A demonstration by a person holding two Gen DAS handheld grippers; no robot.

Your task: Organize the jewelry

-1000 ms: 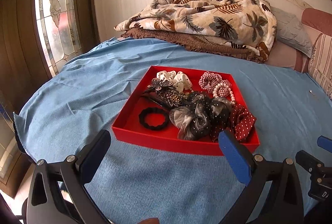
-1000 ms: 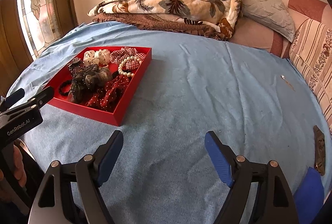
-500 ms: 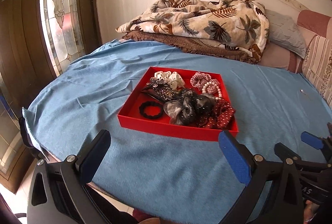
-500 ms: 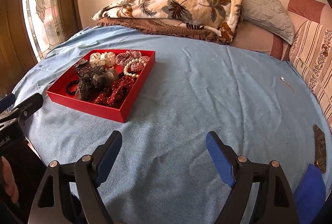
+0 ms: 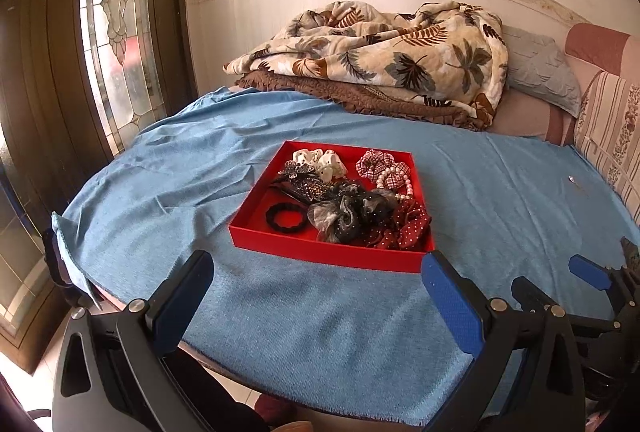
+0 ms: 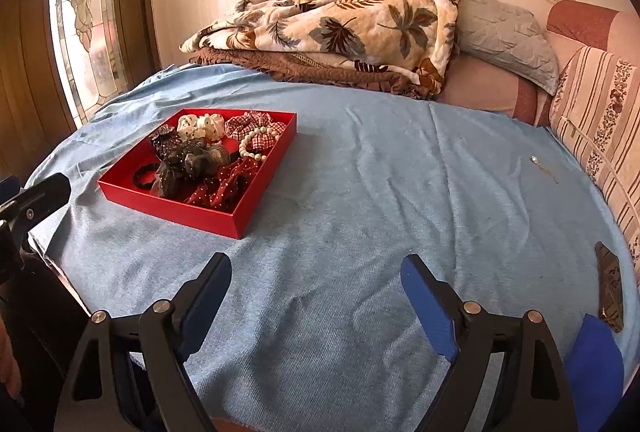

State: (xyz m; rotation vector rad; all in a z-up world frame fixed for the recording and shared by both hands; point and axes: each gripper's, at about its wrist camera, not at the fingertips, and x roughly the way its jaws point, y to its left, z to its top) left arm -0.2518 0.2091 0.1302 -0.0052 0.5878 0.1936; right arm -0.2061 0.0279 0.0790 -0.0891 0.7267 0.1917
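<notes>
Now both tongs, left (image 5: 316, 296) and right (image 6: 316, 296), tilt downward over the blue cloth (image 6: 360, 192); released, gripping nothing.

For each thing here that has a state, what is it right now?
left tool: open, empty
right tool: open, empty
red tray: lidless, filled with hair accessories
pearl bracelet: in the tray, on the checked scrunchie
leaf-print blanket: crumpled
blue sheet: spread, lightly wrinkled
</notes>
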